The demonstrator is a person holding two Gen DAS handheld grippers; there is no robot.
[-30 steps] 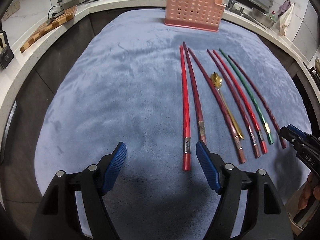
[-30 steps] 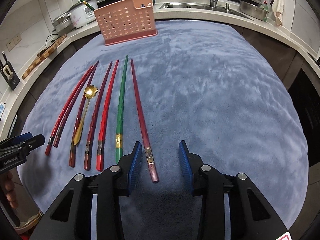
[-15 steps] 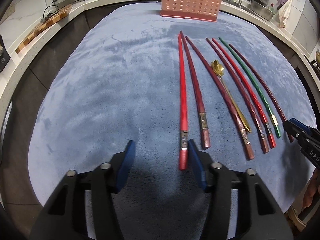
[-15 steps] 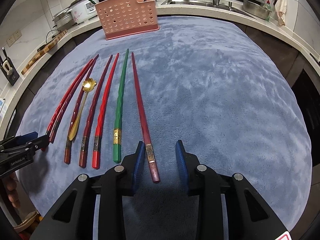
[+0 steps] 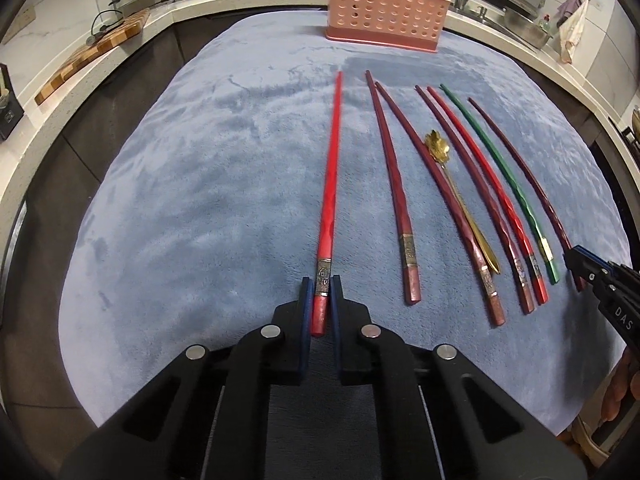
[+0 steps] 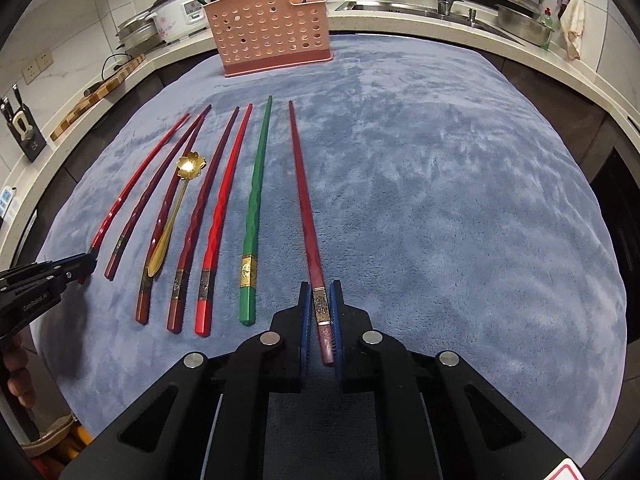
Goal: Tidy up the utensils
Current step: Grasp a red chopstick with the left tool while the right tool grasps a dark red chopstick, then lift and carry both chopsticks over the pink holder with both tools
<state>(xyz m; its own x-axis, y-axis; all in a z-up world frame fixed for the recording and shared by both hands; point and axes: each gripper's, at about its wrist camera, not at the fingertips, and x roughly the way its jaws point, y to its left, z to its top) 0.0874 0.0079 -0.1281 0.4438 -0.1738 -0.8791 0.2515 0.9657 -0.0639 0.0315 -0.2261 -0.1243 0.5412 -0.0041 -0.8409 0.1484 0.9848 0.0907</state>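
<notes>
Several chopsticks and a gold flower spoon lie in a row on the blue-grey cloth. My left gripper is closing, and its blue pads press on the thick end of the bright red chopstick at the left of the row. My right gripper is closing too, its pads pinching the banded end of the dark red chopstick at the right of the row. Both sticks still lie along the cloth. A green chopstick lies just left of the right gripper. The pink perforated holder stands at the cloth's far edge.
A white counter rings the cloth, carrying a rice cooker, a wooden cutting board, a knife block and a sink with a metal bowl. Bare cloth spreads right of the chopsticks in the right wrist view.
Both grippers' jaws have closed from wide apart onto a chopstick each. The bright red chopstick has swung away from its darker neighbour. Neither hand has shifted.
</notes>
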